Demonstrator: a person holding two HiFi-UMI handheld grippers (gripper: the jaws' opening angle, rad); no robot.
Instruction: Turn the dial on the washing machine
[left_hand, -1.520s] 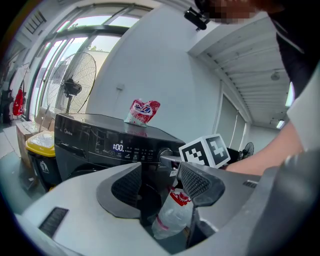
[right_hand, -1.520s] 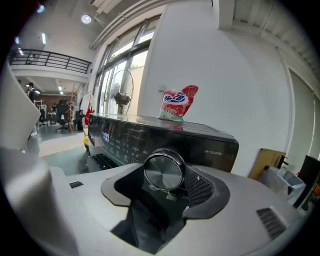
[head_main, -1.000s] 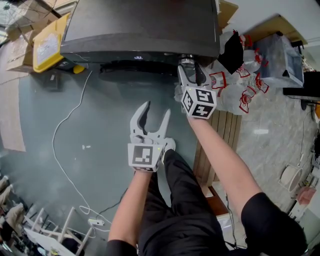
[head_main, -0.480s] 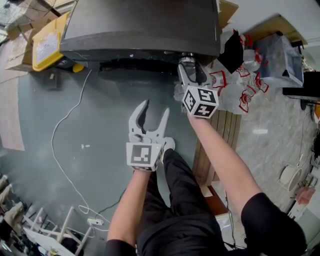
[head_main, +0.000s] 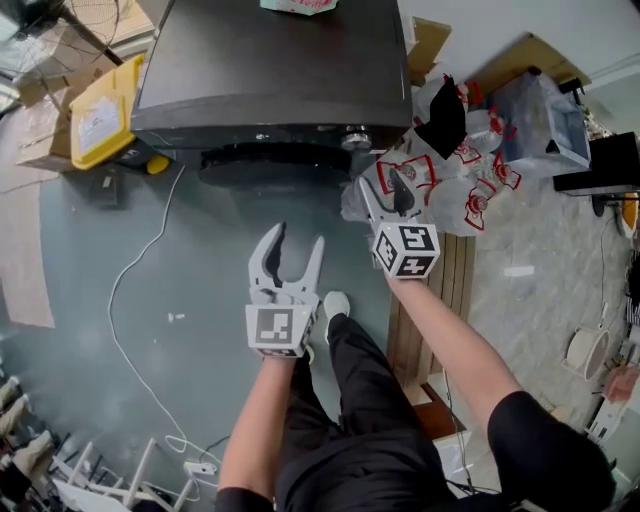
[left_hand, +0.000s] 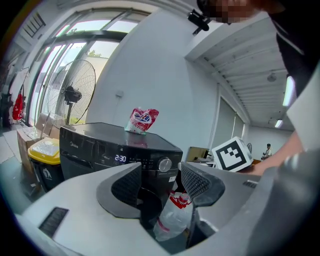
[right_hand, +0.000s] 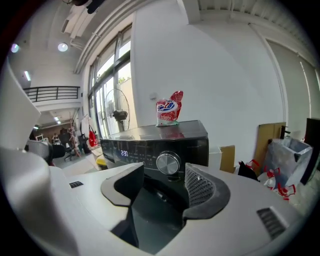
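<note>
The black washing machine (head_main: 270, 70) stands ahead with its silver dial (head_main: 357, 140) at the right end of the front panel. My right gripper (head_main: 382, 185) is open and held a short way back from the dial, touching nothing. In the right gripper view the dial (right_hand: 168, 163) shows just above the gap between the jaws of that gripper (right_hand: 164, 182). My left gripper (head_main: 296, 240) hangs open and empty over the floor, lower and to the left. Its own view shows the dial (left_hand: 164, 163) and the lit display (left_hand: 120, 158) farther off.
A red and white pouch (right_hand: 170, 107) stands on the machine's top. Several clear bottles with red labels (head_main: 450, 185) are heaped to the right of the machine. A yellow bin (head_main: 100, 110) stands at its left. A white cable (head_main: 130, 310) trails over the floor, and a wooden slatted board (head_main: 455, 270) lies under my right arm.
My right gripper has drawn back from the dial, which its jaws reached before. The left gripper has drifted slightly forward. The head view has shifted, so more of the machine's top shows.
</note>
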